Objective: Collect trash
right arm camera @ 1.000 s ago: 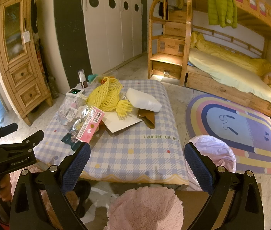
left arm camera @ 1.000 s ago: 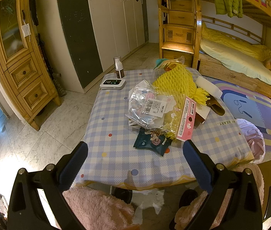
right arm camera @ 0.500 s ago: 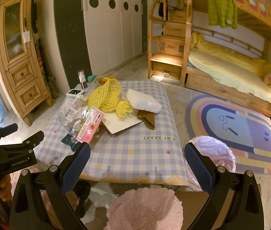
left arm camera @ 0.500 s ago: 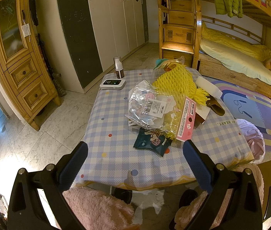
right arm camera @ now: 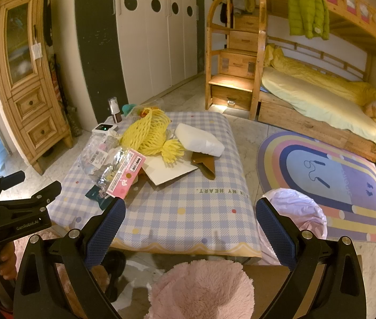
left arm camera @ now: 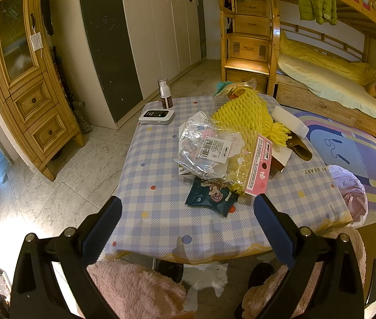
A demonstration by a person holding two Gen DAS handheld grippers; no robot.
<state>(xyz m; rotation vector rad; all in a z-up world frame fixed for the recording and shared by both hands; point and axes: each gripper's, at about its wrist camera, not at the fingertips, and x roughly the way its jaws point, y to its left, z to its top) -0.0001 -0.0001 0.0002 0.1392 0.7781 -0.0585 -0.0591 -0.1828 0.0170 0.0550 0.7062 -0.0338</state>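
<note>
The left gripper [left arm camera: 186, 212] hangs just above the near edge of the checked surface [left arm camera: 161, 212]. Its fingers are spread wide and hold nothing. In the middle of the surface lies a heap of trash: a dark snack packet [left arm camera: 212, 195], a clear crinkly bag [left arm camera: 204, 146], a pink card [left arm camera: 259, 170] and yellow foam net [left arm camera: 243, 114]. The right gripper [right arm camera: 189, 222] has its fingers spread wide too, holding nothing. To its right a pink bin bag [right arm camera: 297, 207] sits on the floor, beside the surface.

bedroom: bunk bed [right arm camera: 321, 101], wardrobe [right arm camera: 158, 34]
</note>
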